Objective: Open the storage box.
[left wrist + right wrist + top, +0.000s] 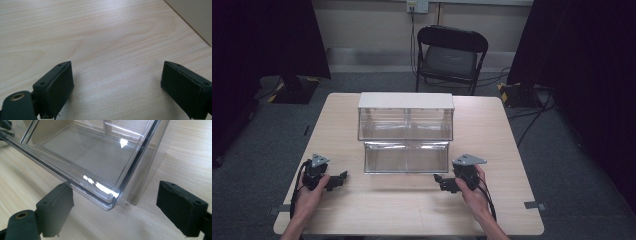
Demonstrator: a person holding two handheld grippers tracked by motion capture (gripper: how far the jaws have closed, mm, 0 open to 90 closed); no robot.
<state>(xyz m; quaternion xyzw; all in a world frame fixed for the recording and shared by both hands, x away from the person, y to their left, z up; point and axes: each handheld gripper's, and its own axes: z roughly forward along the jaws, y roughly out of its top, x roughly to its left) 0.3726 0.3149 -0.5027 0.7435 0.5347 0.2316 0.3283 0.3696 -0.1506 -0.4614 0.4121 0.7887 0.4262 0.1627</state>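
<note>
We hold a gripper in each hand, both resting low near the front edge of the table (362, 210), one to either side of a clear plastic organiser (406, 131) that stands at the middle of the table, nearer its back edge. The organiser has a white top (406, 100) over two transparent bins, and a lower clear drawer (406, 157) juts out toward us (pulled out, or simply stepped forward by design; we cannot tell which).

Our left gripper (337, 181) sits off the drawer's left front corner, well apart from it. In the left gripper view its jaws stand wide, released, with only bare wood between them; it looks parked there, leaving the drawer's front free for the other hand.

Our right gripper (441, 183) lies just off the drawer's right front corner. In the right gripper view its jaws are likewise spread and grasp nothing, but the drawer's rounded corner (111, 203) sits between and just ahead of them, the left jaw partly under the rim. We judge this placement deliberate: the corner is the handiest purchase on a smooth, glossy wall, and coming in low lets a jaw slip beneath the lip.

The drawer appears empty, as do the bins above.
</note>
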